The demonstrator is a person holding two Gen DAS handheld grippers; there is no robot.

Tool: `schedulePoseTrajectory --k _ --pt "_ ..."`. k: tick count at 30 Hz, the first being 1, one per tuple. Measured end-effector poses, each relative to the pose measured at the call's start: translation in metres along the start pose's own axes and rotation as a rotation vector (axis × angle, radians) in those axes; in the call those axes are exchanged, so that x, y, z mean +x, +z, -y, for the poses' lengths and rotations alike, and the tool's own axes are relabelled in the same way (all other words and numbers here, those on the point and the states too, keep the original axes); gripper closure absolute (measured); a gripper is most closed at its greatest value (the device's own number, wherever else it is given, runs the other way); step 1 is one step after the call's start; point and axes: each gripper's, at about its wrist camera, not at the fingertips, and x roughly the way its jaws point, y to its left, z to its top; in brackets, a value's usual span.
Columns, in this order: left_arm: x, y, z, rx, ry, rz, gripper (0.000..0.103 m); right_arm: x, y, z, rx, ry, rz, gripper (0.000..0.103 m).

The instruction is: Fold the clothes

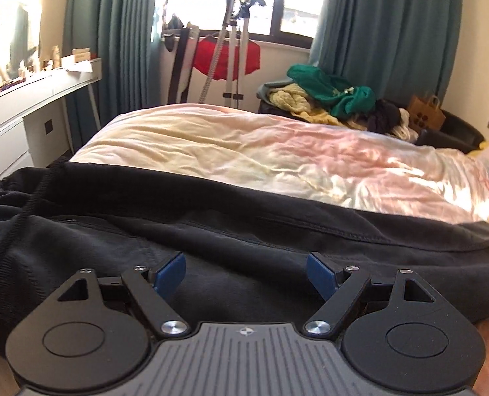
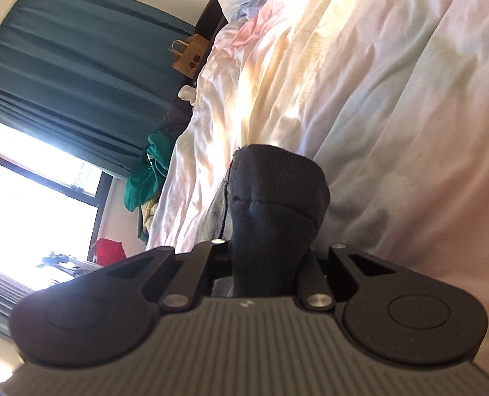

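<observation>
A black garment (image 1: 211,217) with a drawstring (image 1: 30,204) lies spread across the near side of the bed (image 1: 244,145), which has a pale pink and cream cover. My left gripper (image 1: 244,264) hovers just over the garment. It is open, its blue pads (image 1: 170,275) are wide apart, and only flat cloth lies below them. In the right wrist view, rolled on its side, my right gripper (image 2: 270,250) is shut on a bunched end of the black garment (image 2: 277,191). The cloth stands up past the jaws and hides the pads.
A heap of green and yellow clothes (image 1: 330,92) and a brown paper bag (image 1: 425,112) sit beyond the bed's far side. A stand with a red cloth (image 1: 224,56) is by the window. A white dresser (image 1: 30,99) runs along the left wall.
</observation>
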Motion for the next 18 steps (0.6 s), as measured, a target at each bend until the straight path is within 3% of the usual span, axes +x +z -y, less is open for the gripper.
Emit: schedulePoseTrajectory --k 5,18 --pt "0.036 -0.023 0.022 0.124 0.064 -0.034 0.02 -0.001 -0.003 -0.009 -0.067 -0.012 0.024 0.091" --pt "0.049 -0.031 0.017 0.163 0.053 -0.085 0.02 -0.024 -0.032 -0.069 -0.456 -0.01 0.176 0.091"
